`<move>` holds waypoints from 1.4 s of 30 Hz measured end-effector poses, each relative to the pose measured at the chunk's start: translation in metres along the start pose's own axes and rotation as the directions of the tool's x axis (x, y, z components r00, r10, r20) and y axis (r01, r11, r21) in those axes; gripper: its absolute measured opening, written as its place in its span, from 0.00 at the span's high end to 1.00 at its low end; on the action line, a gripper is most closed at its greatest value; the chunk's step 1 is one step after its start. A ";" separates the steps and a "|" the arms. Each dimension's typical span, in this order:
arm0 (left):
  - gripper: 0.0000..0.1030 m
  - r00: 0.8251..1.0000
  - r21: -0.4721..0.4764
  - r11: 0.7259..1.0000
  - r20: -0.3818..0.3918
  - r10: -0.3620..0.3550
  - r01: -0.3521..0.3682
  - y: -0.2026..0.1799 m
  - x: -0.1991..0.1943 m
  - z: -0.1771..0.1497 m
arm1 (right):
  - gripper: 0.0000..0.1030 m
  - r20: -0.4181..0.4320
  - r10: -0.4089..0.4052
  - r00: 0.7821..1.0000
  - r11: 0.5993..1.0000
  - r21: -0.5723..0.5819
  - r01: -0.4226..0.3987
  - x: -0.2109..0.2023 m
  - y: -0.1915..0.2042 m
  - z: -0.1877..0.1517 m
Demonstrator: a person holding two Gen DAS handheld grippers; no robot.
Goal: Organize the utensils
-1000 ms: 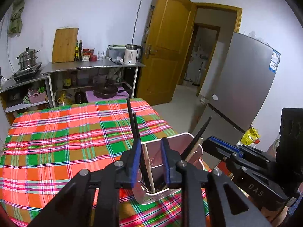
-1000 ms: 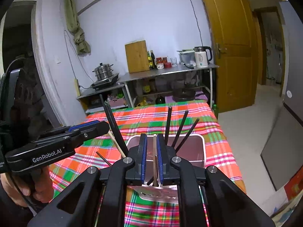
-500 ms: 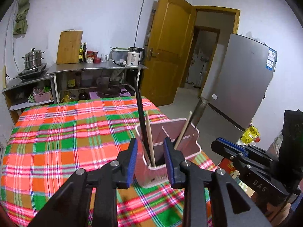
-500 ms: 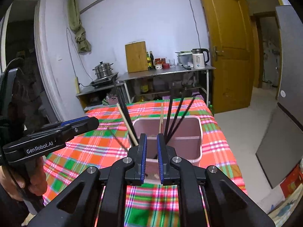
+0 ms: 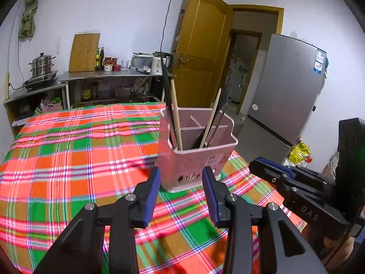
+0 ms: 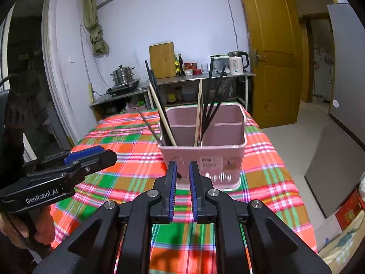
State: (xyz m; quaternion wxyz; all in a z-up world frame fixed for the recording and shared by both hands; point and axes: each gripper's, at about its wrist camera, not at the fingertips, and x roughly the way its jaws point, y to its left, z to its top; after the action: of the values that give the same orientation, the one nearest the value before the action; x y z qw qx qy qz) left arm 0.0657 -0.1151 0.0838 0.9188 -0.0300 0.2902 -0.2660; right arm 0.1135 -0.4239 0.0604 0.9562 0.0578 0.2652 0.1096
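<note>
The plaid-covered table (image 5: 68,159) is carrying the pink utensil holder (image 6: 205,159) near its edge, chopsticks (image 6: 211,105) standing inside. The left hand-held gripper (image 5: 180,178) has just been opening, empty; the right hand-held gripper (image 6: 181,171) is sitting nearly clenched, empty.

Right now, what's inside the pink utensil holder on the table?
The pink utensil holder has inner dividers and holds black chopsticks and pale wooden chopsticks, all leaning upright. Its walls hide their lower ends and the bottom.
</note>
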 end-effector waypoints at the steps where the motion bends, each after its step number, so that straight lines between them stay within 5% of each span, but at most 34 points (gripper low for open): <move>1: 0.60 1.000 0.003 1.000 0.003 0.007 -0.007 0.000 -0.001 -0.005 | 0.89 -0.001 -0.001 1.000 1.000 0.003 0.001 0.000 0.001 -0.004; 17: 0.57 0.999 0.030 1.000 0.043 0.006 -0.008 0.000 -0.010 -0.053 | 0.89 0.011 -0.044 0.999 0.999 -0.013 0.044 -0.007 0.003 -0.051; 42: 0.57 0.997 -0.001 0.999 0.058 0.049 -0.049 0.005 -0.011 -0.056 | 0.89 0.009 -0.068 0.998 0.997 -0.031 0.068 -0.008 0.004 -0.057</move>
State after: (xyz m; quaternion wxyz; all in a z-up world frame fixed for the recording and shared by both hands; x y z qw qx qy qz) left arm 0.0301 -0.0999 0.0423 0.9331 -0.0302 0.2642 -0.2423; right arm 0.0768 -0.4186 0.0162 0.9612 0.0343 0.2615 0.0811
